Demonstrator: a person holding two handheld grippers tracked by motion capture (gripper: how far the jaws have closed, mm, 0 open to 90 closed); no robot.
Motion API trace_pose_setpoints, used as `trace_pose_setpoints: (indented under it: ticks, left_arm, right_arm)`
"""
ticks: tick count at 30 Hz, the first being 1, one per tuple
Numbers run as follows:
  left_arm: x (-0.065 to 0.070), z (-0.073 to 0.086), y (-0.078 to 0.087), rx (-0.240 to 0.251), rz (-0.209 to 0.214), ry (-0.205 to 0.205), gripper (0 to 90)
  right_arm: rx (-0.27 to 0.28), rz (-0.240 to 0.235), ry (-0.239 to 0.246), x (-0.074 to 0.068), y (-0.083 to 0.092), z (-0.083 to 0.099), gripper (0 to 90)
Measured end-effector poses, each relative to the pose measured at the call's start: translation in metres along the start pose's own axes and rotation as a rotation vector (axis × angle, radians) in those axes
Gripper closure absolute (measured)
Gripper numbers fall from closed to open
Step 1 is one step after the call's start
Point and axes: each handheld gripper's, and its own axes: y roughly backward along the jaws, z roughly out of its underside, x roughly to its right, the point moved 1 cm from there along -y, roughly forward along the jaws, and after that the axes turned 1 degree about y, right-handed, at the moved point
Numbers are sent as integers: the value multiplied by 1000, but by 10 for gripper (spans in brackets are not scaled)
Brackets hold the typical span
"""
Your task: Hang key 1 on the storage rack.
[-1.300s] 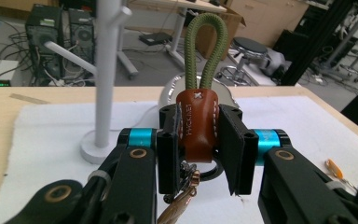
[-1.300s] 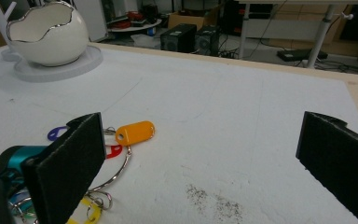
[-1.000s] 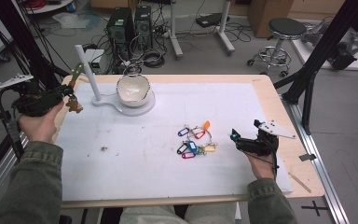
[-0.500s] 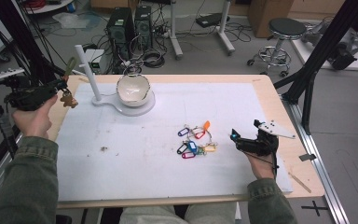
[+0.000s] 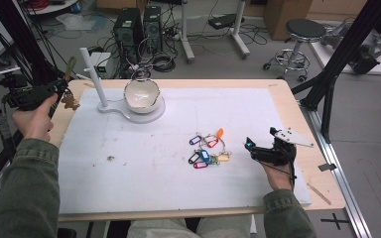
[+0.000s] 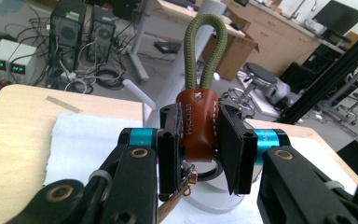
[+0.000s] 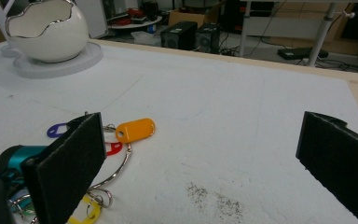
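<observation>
My left gripper [image 5: 59, 92] hovers over the table's far left edge, shut on a key fob [image 6: 197, 122] by its brown leather tab. The fob's olive cord loop [image 6: 205, 44] stands up above the jaws, and a brown charm [image 5: 71, 102] dangles below. The white post [image 5: 92, 75] of a stand rises just right of it, beside an egg-shaped white bowl [image 5: 141, 93]. My right gripper [image 5: 254, 149] rests open on the white mat, just right of a cluster of coloured key tags [image 5: 206, 148]. In the right gripper view its jaws [image 7: 205, 158] stand wide apart, the orange tag [image 7: 135, 129] ahead at left.
A white mat [image 5: 144, 173] covers most of the wooden table [image 5: 297, 114]. The stand's round base [image 5: 144, 115] sits at the mat's far left. Dark specks [image 5: 110, 158] lie on the mat. Computer towers [image 5: 136, 25], cables and a stool [image 5: 302, 34] stand beyond the far edge.
My left gripper has drawn leftward, away from the white post, carrying the fob with it. The right gripper has stayed put.
</observation>
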Motion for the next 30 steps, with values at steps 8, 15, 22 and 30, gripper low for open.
trace_pose_setpoints:
  ticks: [8,15,22,30]
  left_arm:
    - [-7,-6,-12,-19,-22,22,703]
    - [-13,-4,-22,-34,-61,42,710]
    - [-15,1,-30,-73,-91,37,711]
    - [-26,7,-34,-96,-131,71,712]
  right_arm:
    - [-5,1,3,-1,0,0,5]
    - [-6,1,5,0,0,0,5]
    - [-4,3,0,0,2,1,5]
    - [-4,8,0,1,4,1,5]
